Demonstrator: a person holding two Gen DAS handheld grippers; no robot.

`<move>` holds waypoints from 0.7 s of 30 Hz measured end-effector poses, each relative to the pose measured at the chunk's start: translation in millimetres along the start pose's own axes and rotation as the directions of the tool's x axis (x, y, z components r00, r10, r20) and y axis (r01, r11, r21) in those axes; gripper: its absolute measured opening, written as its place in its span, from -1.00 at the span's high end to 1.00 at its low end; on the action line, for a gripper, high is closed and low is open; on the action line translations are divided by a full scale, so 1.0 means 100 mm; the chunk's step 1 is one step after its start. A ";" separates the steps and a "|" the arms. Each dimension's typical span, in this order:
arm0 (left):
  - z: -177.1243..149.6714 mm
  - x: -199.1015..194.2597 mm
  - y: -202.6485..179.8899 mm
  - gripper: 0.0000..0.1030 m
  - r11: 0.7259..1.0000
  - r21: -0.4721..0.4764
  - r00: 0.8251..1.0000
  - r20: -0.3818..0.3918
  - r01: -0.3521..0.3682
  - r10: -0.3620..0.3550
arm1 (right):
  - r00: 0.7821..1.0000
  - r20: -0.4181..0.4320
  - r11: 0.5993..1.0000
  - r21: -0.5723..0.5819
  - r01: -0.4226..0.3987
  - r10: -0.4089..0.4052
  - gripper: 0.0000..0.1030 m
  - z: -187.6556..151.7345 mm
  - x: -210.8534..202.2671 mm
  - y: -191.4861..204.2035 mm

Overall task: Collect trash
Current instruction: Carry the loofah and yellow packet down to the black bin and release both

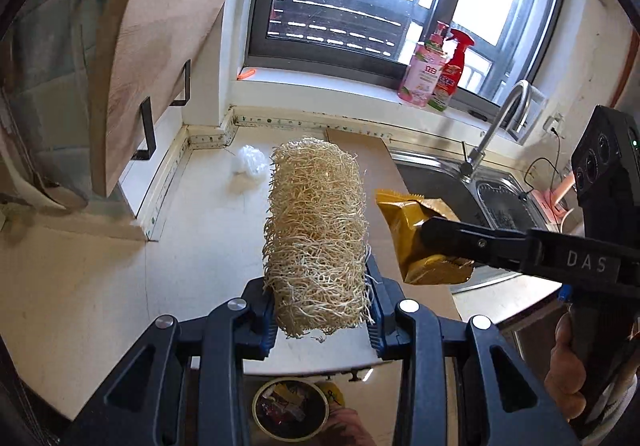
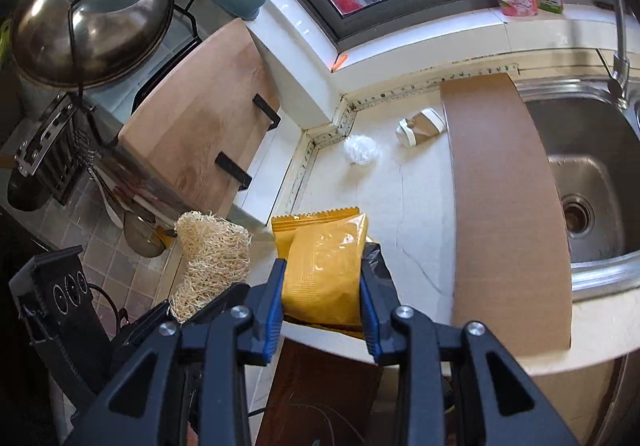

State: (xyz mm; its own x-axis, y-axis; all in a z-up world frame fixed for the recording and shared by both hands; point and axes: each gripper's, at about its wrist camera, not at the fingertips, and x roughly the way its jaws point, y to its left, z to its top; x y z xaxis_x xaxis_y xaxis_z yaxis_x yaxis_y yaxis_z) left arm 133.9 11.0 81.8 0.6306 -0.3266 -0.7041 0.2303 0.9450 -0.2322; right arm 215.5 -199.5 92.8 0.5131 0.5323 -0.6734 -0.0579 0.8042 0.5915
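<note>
Fingers (image 1: 267, 320) around loofah (image 1: 316, 230)

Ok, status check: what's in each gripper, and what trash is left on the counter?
Left gripper shut on loofah. Right gripper shut on yellow wrapper. White wad and crushed cup on counter. Nothing blocking.

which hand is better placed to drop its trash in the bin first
Left, probably. The trash bin shows directly under the left gripper, which grips the loofah. The right gripper holds the yellow packet over the counter edge, no bin in its view.
</note>
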 end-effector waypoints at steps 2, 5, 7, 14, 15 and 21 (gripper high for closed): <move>-0.22 -0.20 -0.03 0.35 1.000 0.005 1.000 -0.007 0.024 -0.024 | 1.000 -0.009 1.000 0.011 0.014 -0.014 0.35 -0.30 -0.10 0.05; -0.58 -0.47 -0.08 0.34 0.999 0.009 0.998 -0.020 0.053 -0.053 | 0.999 -0.027 0.999 0.020 0.025 -0.024 0.35 -0.71 -0.23 0.10; -0.85 -0.59 -0.10 0.34 0.998 0.020 0.998 -0.024 0.064 -0.064 | 0.999 -0.040 0.999 0.023 0.037 -0.036 0.35 -0.95 -0.30 0.12; -1.78 -0.48 -0.14 0.33 0.997 0.026 0.991 -0.118 0.070 -0.066 | 0.987 -0.131 0.995 0.021 0.101 -0.097 0.35 -1.77 -0.26 -0.02; -1.91 -0.40 -0.15 0.33 0.998 0.027 0.988 -0.144 0.062 -0.058 | 0.983 -0.147 0.993 0.018 0.114 -0.110 0.35 -1.87 -0.21 -0.06; -2.57 0.20 0.01 0.33 0.998 -0.043 0.952 -0.299 0.050 -0.060 | 0.941 -0.269 0.975 0.017 0.220 -0.208 0.35 -2.35 0.27 -0.50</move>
State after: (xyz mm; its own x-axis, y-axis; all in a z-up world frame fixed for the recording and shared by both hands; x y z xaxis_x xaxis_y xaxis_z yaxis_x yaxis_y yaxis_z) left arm -43.7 9.4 -105.1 0.3646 -0.3633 -0.8574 0.2295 0.9274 -0.2953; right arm 31.0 -163.2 -59.1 0.2644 0.4049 -0.8753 0.0707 0.8970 0.4363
